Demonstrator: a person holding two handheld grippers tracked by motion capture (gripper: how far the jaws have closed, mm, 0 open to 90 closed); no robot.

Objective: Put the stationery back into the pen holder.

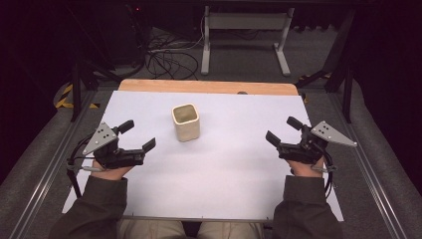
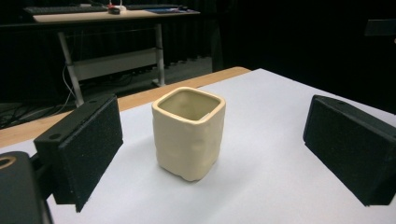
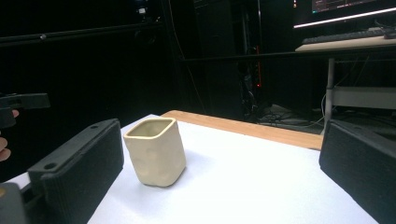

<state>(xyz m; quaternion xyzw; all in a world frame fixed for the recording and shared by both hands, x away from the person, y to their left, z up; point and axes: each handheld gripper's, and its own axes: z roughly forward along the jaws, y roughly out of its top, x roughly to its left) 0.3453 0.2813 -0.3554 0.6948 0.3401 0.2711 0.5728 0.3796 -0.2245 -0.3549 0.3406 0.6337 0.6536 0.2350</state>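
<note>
A cream, square-sided ceramic cup (image 1: 186, 122) stands upright and empty on the white sheet (image 1: 224, 169), a little left of the middle. My left gripper (image 1: 138, 135) is held open to the cup's left, a short way from it and touching nothing. Over on the right, farther from the cup, my right gripper (image 1: 282, 130) is also open and holds nothing. The left gripper view shows the cup (image 2: 188, 133) ahead between the two black pads (image 2: 84, 149), beyond their tips. The right gripper view has the cup (image 3: 155, 151) ahead, near the left pad (image 3: 79, 168).
The white sheet covers most of a wooden table, whose bare far edge (image 1: 209, 87) shows behind it. Beyond the table are a white desk frame (image 1: 244, 30) and loose cables (image 1: 169, 57) on the floor. Metal rails run along both sides of the table.
</note>
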